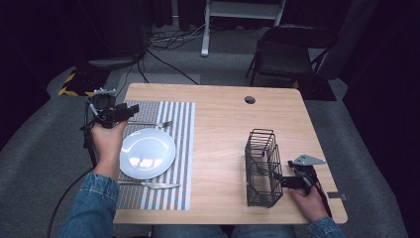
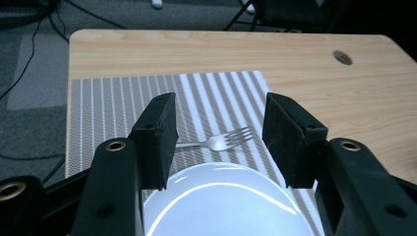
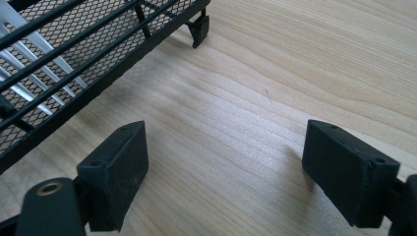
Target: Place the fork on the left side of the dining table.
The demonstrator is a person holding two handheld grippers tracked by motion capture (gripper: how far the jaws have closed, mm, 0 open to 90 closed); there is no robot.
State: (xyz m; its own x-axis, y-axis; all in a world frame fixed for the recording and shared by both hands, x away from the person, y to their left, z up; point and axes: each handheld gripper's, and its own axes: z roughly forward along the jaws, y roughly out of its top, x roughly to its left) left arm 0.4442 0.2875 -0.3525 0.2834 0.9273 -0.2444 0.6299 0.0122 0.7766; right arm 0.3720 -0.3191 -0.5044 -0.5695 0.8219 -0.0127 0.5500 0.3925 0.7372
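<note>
A white plate lies on a grey striped placemat at the table's left. A fork rests on the mat just beyond the plate, and a knife lies on the near side. My left gripper hovers open above the mat's far left corner; in its own view the fork and the plate lie between and below its jaws. A black wire cutlery basket stands at the right. My right gripper is open, low over bare wood beside the basket.
A round cable hole sits near the table's far edge. A black folding chair stands beyond the table on grey carpet, with cables trailing across the floor. Bare wood spans the middle between mat and basket.
</note>
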